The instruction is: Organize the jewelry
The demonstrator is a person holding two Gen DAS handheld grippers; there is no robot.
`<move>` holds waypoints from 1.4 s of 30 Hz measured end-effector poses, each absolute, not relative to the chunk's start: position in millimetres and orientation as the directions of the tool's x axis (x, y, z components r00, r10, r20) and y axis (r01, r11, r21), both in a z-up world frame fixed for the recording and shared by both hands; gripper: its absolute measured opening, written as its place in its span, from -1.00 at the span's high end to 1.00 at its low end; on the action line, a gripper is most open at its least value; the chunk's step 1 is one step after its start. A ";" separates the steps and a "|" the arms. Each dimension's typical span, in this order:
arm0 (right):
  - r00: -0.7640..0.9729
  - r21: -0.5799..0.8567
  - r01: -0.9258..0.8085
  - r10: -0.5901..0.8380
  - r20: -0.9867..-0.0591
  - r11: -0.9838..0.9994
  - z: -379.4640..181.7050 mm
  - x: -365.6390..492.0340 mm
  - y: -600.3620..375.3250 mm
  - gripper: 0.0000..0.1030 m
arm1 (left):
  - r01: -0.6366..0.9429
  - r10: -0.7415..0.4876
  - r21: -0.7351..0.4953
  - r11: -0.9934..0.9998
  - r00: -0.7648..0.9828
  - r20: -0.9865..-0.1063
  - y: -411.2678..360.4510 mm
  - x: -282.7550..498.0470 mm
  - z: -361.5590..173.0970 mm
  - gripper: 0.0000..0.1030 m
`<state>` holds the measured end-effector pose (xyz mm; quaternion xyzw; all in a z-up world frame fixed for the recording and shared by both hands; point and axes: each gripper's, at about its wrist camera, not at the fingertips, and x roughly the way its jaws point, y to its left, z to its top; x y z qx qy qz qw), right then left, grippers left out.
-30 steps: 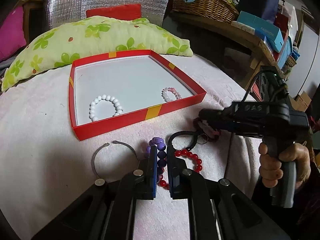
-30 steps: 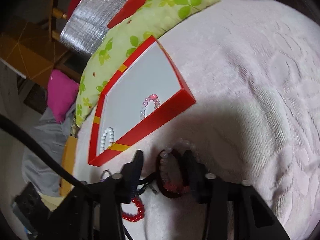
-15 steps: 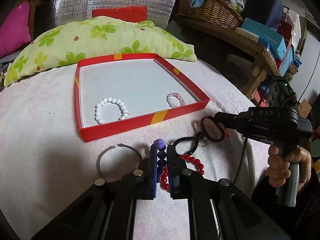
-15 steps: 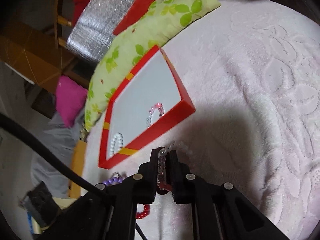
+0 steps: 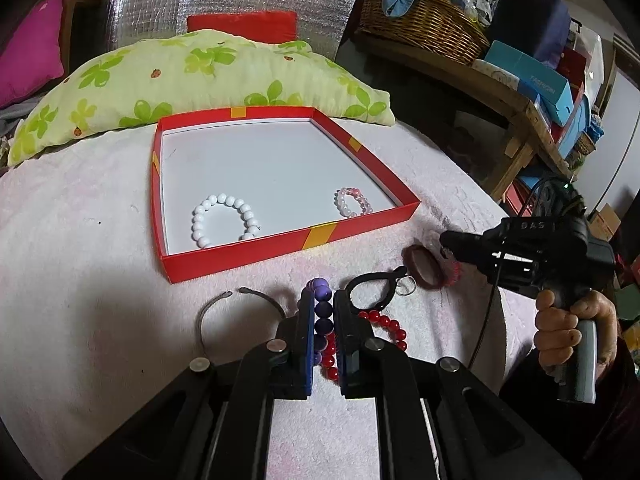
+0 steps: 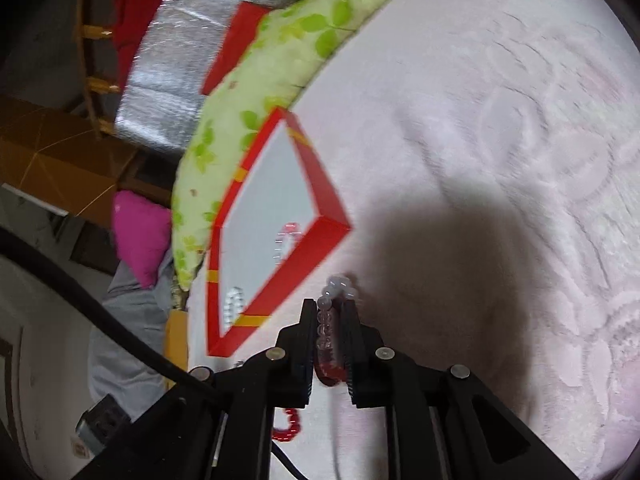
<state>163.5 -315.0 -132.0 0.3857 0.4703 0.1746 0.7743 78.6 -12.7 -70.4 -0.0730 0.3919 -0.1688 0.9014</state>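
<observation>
1. Two bracelets are gripped at once. The left gripper (image 5: 322, 320) has its fingers nearly closed on the purple bead bracelet (image 5: 322, 306), beads stacked in the narrow slot and the top bead poking out at 12 o'clock.
2. The right gripper (image 6: 330, 344) is pinched on a dark red and clear bead bracelet (image 6: 329, 336), with pale beads bunched beyond the tips. The right wrist view is blurred, so finer detail is lost.
3. Handling, as I judge it: both are light strings of hard round beads, floppy and slippery, likely to roll or swing. Clamping across the strand between two beads looks safest.
4. The red box (image 5: 236, 258) sits at 12 o'clock from the left fingers, already holding a white bead bracelet (image 5: 224, 220) and a small pink bead bracelet (image 5: 354, 202).
5. On the pink blanket (image 5: 80, 280) remain a thin metal bangle (image 5: 208, 312) at 10 o'clock, a red bead bracelet (image 5: 384, 322) at 3 o'clock partly under the fingers, and a black clasp (image 5: 370, 288) at 1 o'clock.
6. Next, I'd guess, comes the carry over the box's near wall.
</observation>
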 end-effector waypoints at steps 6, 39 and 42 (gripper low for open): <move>0.510 0.728 0.144 0.580 -0.635 0.671 -136.8 163.8 -326.6 0.71 | 0.248 -0.362 -0.263 0.932 0.634 -0.683 -12.7 78.8 -70.6 0.82; 0.549 0.786 0.004 0.656 -0.518 0.618 -114.0 154.7 -327.0 0.78 | 0.236 -0.373 -0.290 0.927 0.655 -0.657 -6.1 77.5 -61.6 0.82; 0.543 0.736 0.026 0.608 -0.579 0.677 -114.3 155.0 -327.0 0.71 | 0.234 -0.372 -0.291 0.928 0.652 -0.661 -5.6 77.8 -62.3 0.82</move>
